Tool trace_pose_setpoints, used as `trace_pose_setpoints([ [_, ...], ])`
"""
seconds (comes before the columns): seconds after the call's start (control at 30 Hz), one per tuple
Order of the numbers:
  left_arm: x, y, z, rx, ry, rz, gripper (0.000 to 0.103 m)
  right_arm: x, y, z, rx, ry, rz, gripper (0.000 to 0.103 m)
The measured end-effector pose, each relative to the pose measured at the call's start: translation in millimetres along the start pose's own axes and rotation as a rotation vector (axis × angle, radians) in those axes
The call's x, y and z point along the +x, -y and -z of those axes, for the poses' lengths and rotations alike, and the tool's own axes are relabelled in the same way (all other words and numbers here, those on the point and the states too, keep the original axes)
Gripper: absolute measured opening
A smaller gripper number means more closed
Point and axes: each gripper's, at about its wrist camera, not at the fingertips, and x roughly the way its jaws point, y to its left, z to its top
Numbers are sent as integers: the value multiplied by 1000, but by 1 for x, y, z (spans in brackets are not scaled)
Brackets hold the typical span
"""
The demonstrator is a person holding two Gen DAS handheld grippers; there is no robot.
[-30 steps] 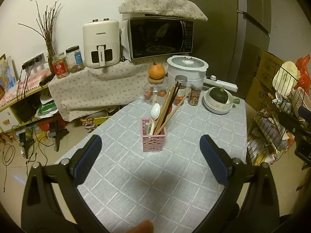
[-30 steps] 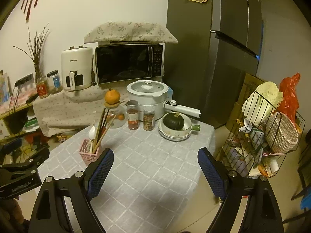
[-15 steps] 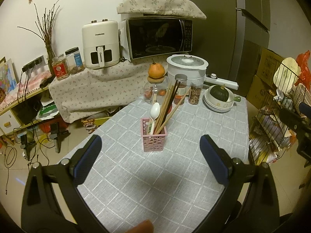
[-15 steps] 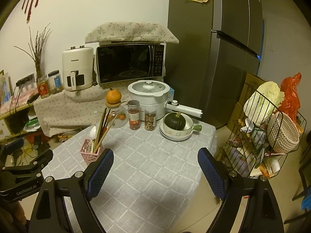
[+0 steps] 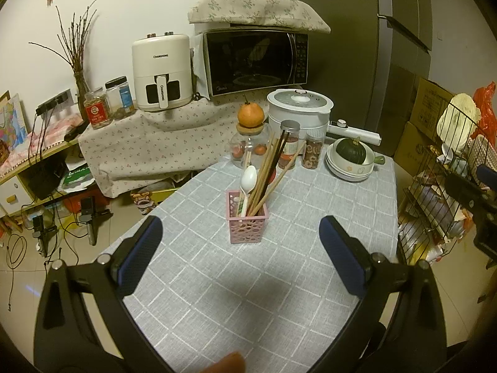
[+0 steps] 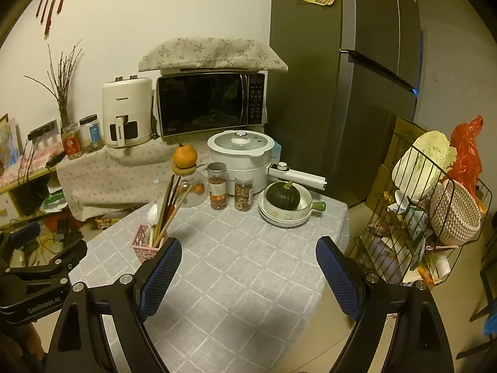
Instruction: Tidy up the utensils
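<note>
Both grippers idle, nothing gripped. Left gripper [image 5: 240, 248] has its fingers spread wide with only tablecloth between them; right gripper [image 6: 248, 270] likewise spread and empty.

Landmark: pink holder [image 5: 247, 221], standing mid-table on the grey checked cloth. Chopsticks [image 5: 270, 171] and a white spoon [image 5: 249, 179] sit inside it, leaning toward the back of the table. Left gripper is just in front of the holder, lined up with it. Right gripper is off to the holder's right and nearer the front edge.

Risks as I see them:
- Holder looks light and top-heavy with long sticks leaning out. A pad clipping the stick tops on approach likely tips it.
- Glass jar [image 5: 250, 149] with an orange [image 5: 251, 115] perched on its lid, plus two spice jars [image 5: 289, 147], stand right behind the holder. Overshooting knocks them.
- Pulling one chopstick probably drags its neighbours out, since they're bunched.
- Thin round sticks may slip or twist in wide pads.
</note>
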Motion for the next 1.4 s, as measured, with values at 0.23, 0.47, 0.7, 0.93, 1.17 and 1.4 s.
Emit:
trace_pose_setpoints([
  [0.23,-1,0,0,0,1,2,101,0,0,0,0,1,0,90],
  [0.47,-1,0,0,1,2,3,101,0,1,0,-1,0,-1,90],
  [0.7,-1,1,0,3,-1,4,101,-1,0,0,1,2,-1,90],
  [0.93,-1,2,0,4,-1,4,101,-1,0,0,5,2,-2,90],
  [1.17,-1,2,0,3,1,4,101,-1,1,0,3,3,0,90],
  [1.4,-2,2,-1,1,3,-1,101,-1,1,1,7,1,-3,90],
])
